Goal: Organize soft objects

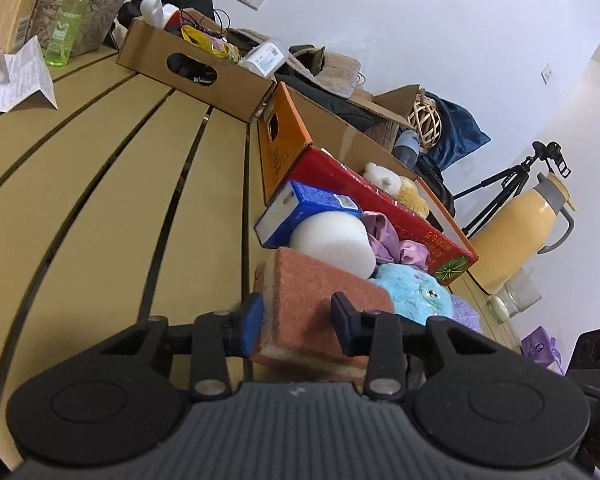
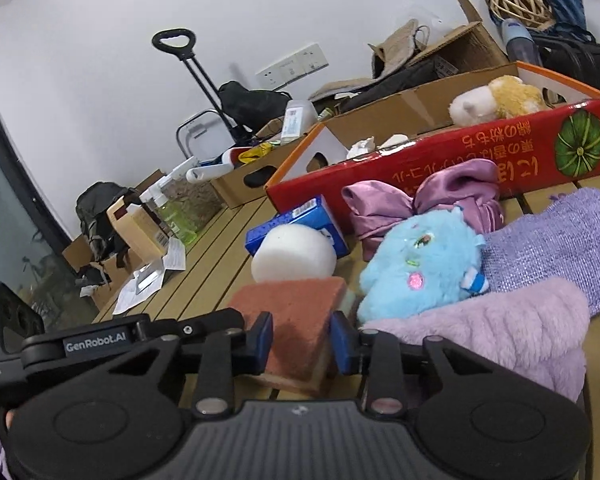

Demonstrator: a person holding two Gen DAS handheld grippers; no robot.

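Fingers [image 1: 346,322] of the left gripper [image 1: 296,320] clamped on the rust-red scouring sponge with a pale yellow base [image 1: 316,308], blue pads pressing both its sides. Fingers [image 2: 262,340] of the right gripper [image 2: 300,342] likewise pressed against the same sponge [image 2: 296,320], one pad at each flank. Sponge low over the tan slatted counter [image 1: 120,200]; whether resting on it, cannot tell. Just beyond, a white rounded foam block [image 2: 294,254] against a blue carton [image 2: 296,220]. Right of these, a fluffy light-blue plush toy [image 2: 420,264], a shiny lilac satin bow [image 2: 424,200], a purple knitted cloth [image 2: 552,240] and a pale lilac fuzzy fabric [image 2: 500,332], all bunched together. Behind them, a red cardboard box with a green pumpkin print [image 2: 460,164], holding a cream-and-tan stuffed animal [image 2: 496,100]. Further back, an open brown cardboard box [image 1: 188,68] full of clutter.
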